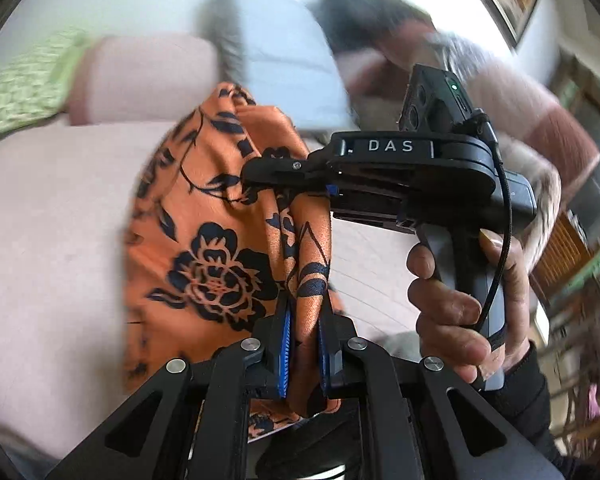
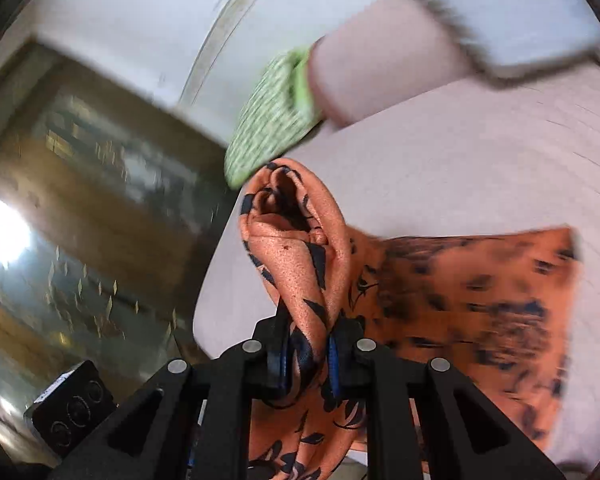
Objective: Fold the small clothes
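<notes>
An orange cloth (image 1: pixel 204 240) with a dark blue flower print hangs in the air over a pale pink bed. My left gripper (image 1: pixel 304 344) is shut on one bunched edge of it. My right gripper (image 2: pixel 308 356) is shut on another bunched edge, and the cloth (image 2: pixel 480 300) spreads out to the right of it. In the left wrist view the right gripper (image 1: pixel 296 178) is seen from the side, pinching the cloth just above my left fingers, with a hand on its grey handle.
The pink bed sheet (image 1: pixel 52 240) lies below. A pink pillow (image 1: pixel 148 80) and a green patterned pillow (image 1: pixel 24 88) sit at the head. The person (image 1: pixel 480 92) stands at the right. The bed edge and a dark floor (image 2: pixel 80 220) show in the right wrist view.
</notes>
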Demonstrator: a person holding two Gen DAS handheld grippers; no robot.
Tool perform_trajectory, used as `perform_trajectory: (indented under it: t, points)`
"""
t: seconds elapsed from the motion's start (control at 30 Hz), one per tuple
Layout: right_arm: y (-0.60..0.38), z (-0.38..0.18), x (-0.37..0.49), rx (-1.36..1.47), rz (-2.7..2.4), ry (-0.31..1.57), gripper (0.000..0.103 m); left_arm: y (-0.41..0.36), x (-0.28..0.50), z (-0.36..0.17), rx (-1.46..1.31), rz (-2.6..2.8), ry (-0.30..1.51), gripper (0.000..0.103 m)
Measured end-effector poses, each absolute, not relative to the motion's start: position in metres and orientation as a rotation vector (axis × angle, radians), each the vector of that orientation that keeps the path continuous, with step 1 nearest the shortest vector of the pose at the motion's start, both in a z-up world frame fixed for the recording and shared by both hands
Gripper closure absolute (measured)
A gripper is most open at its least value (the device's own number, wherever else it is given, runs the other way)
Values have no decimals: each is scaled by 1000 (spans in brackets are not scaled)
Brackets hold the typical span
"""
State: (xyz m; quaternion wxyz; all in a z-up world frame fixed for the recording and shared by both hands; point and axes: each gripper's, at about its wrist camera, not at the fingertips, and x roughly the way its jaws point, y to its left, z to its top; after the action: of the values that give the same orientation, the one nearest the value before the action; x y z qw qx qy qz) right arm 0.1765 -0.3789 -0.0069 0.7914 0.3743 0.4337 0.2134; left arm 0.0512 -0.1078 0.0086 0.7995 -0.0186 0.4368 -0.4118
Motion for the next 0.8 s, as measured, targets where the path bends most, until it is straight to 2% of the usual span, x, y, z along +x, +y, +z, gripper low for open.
perform_trajectory:
  t: [0.2, 0.37, 0.47, 0.5, 0.53, 0.67, 0.77, 0.8]
  points:
    - [-451, -83, 153, 1042, 394, 888, 89, -166, 51, -29, 16, -901, 1055, 94]
    - [-453, -80, 159, 983, 369, 887, 89, -182, 59, -35, 25, -890, 1065, 94]
    - [-450, -90, 161, 929, 284, 955, 88, -190, 80, -50, 64, -867, 1110, 92]
    - [-452, -99, 164, 922, 240, 997, 85, -200, 83, -59, 78, -861, 1131, 91]
    - [-453, -106, 166, 911, 200, 1033, 76, -207, 91, -65, 84, -860, 1153, 90]
    - [-462, -133, 169, 880, 27, 1169, 68, -215, 102, -104, 13, -864, 1329, 82]
    - [-475, -124, 159, 914, -25, 1082, 60, -187, 101, -87, -180, -943, 1325, 67]
    - [-481, -115, 154, 887, -93, 1044, 48, -177, 99, -79, -207, -957, 1309, 59]
